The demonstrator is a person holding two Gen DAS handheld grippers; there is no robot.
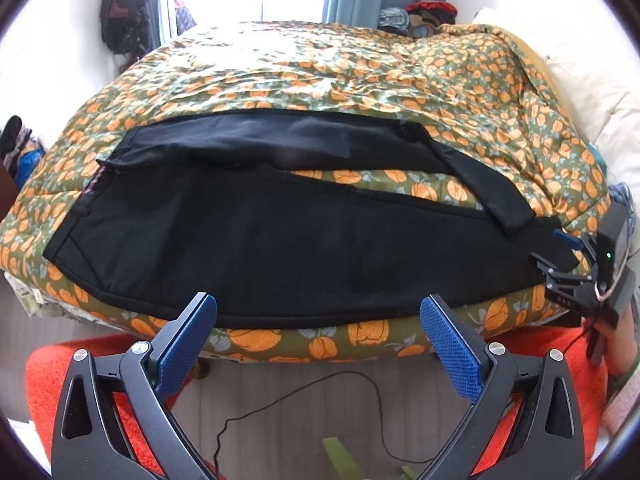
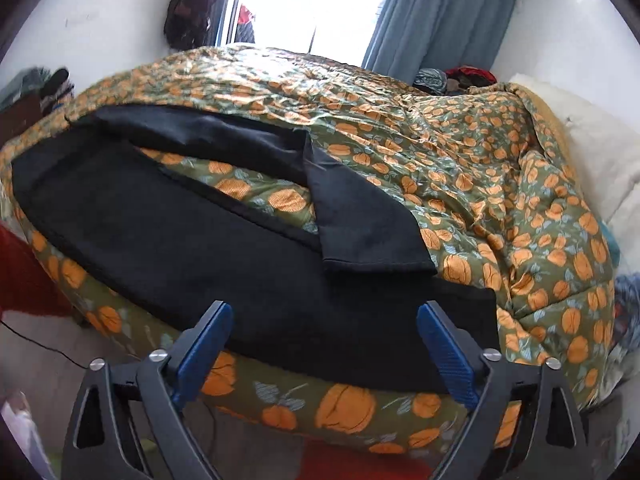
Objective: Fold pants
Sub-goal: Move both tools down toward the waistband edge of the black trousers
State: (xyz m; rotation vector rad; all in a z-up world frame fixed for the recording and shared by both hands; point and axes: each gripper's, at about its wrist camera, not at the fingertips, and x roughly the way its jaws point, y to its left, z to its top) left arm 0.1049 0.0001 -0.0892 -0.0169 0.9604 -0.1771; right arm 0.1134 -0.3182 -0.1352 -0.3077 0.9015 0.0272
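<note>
The black pants point(image 1: 280, 240) lie spread along the near edge of the bed point(image 1: 360, 72), legs apart and the far leg's end bent back over the near one, so I judge the folding barely begun. Both the left tool point(image 1: 318, 312) and right tool point(image 2: 322, 322) stand spread and empty, low in their frames, just short of the near leg's edge.

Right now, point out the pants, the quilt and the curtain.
pants point(image 1: 280, 248): left wrist view, near leg's middle.
quilt point(image 2: 500, 168): right wrist view, bare patterned top.
curtain point(image 2: 440, 12): right wrist view, blue folds by window.
</note>
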